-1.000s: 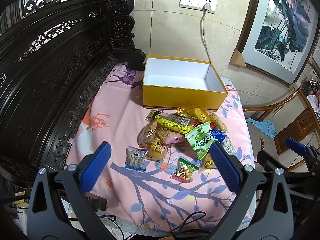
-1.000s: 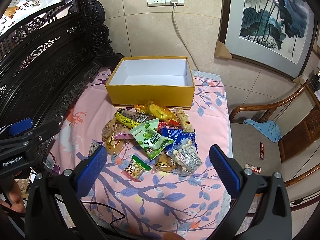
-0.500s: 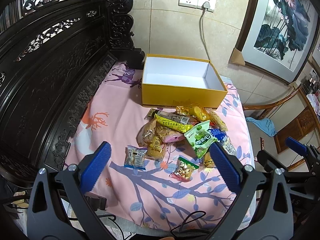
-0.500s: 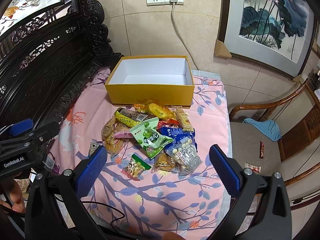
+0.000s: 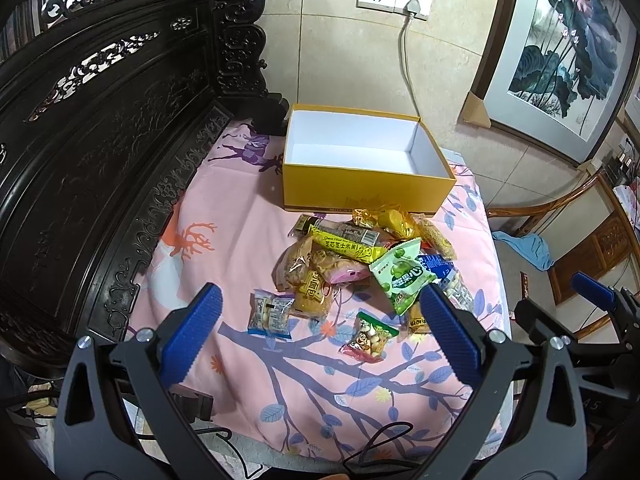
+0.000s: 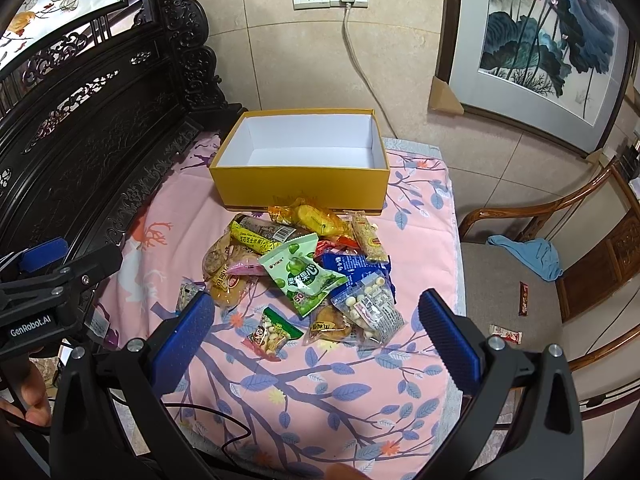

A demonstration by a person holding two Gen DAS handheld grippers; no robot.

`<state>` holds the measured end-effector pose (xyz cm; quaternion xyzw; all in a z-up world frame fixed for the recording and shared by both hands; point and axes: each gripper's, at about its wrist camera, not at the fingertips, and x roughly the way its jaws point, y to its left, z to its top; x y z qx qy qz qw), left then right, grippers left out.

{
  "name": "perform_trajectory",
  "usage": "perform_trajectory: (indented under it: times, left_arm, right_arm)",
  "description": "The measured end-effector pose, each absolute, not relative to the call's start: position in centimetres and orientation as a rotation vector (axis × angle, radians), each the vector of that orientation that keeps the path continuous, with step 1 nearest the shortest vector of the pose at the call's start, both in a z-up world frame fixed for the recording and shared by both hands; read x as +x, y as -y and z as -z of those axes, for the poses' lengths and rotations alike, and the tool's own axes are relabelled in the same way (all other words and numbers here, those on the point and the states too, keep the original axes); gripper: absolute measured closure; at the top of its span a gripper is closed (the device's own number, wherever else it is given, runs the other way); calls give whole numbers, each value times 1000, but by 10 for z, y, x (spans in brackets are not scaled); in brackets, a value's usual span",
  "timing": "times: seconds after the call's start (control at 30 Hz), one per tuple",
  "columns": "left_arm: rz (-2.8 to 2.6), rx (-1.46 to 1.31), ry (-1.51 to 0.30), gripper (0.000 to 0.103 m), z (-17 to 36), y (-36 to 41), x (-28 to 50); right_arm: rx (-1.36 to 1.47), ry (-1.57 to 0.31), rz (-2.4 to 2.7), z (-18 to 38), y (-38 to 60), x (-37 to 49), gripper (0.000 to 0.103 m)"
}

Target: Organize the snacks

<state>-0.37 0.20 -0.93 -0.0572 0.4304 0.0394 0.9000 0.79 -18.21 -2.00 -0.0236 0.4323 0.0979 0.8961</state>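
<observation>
An open yellow box [image 5: 362,192] [image 6: 300,188] with a white, empty inside stands at the far end of the pink cloth. In front of it lies a heap of several snack packets [image 5: 352,256] [image 6: 296,264], with a green packet [image 5: 402,276] [image 6: 304,276] on top. A small pale packet [image 5: 269,314] and a nut packet [image 5: 370,336] [image 6: 270,334] lie apart, nearer to me. My left gripper [image 5: 320,332] and my right gripper [image 6: 316,332] both hover open above the cloth's near part, short of the heap, with nothing between the fingers.
A dark carved wooden bench back [image 5: 100,140] runs along the left. A wooden chair [image 6: 560,272] with a blue cloth [image 6: 528,252] stands right of the cloth's edge. A framed painting [image 6: 540,48] leans on the wall. Black cables [image 5: 380,440] trail at the near edge.
Both grippers have crept slightly forward toward the snacks; the heap and box appear a little nearer. Nothing was picked up or moved.
</observation>
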Motion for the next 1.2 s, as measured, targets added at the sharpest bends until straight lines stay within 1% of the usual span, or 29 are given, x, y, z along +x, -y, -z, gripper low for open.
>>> perform_trajectory:
  times: [0.63, 0.77, 0.83, 0.93, 1.1, 1.13, 1.2]
  left_arm:
    - [-78, -121, -903, 2, 16, -7, 4]
    - [-80, -132, -878, 2, 17, -13, 4]
    - [-80, -149, -863, 2, 22, -20, 4]
    - [-91, -160, -867, 2, 37, -30, 4]
    - [-115, -145, -876, 2, 63, -45, 5]
    - [-103, -149, -878, 2, 69, -46, 6]
    - [-97, -157, -885, 2, 76, -48, 7]
  right_arm:
    - [-58, -912, -204, 25, 176, 16, 1]
    - [-48, -892, -209, 29, 188, 18, 1]
    - [-18, -876, -233, 38, 200, 21, 1]
    - [14, -903, -246, 61, 218, 31, 1]
    - [13, -955, -322, 118, 240, 49, 1]
    - [11, -959, -340, 128, 242, 52, 2]
    - [1, -970, -374, 148, 247, 60, 7]
